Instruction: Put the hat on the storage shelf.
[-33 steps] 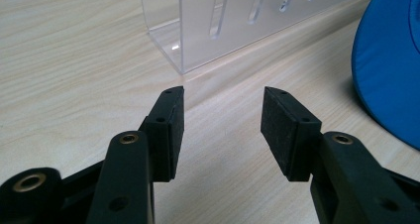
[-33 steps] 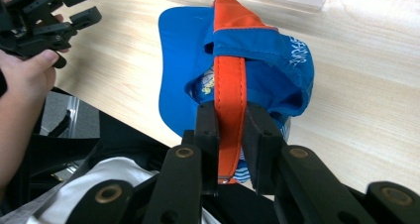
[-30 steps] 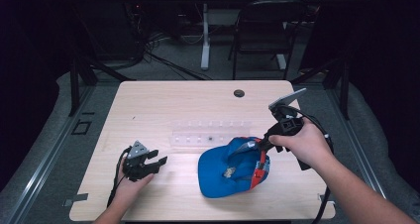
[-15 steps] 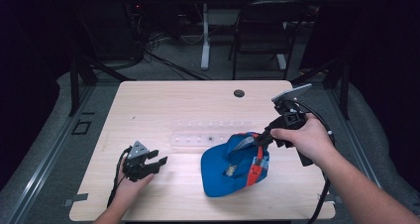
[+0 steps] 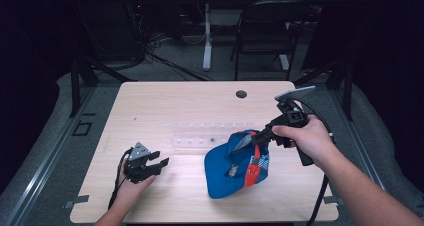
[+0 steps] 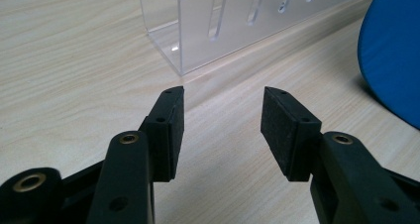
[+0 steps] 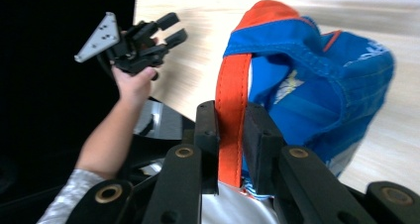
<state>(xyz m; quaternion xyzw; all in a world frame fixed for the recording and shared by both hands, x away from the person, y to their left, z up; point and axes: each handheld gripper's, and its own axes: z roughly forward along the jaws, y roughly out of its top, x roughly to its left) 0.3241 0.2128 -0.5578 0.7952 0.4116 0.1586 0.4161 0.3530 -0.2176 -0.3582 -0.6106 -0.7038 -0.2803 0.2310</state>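
- The orange strap of the blue cap is being pinched between the jaws of the right gripper, whose jaws are closed on it.
- The left gripper is being held low over the table at about 8 o'clock, jaws spread, nothing between them.
- The cap is being kept at about 5 o'clock on the pale wooden table, tilted, inside showing.
- A clear plastic rack is being left just at 10 o'clock from the cap.
- Dark floor, cables and a chair are being seen at 12 o'clock.
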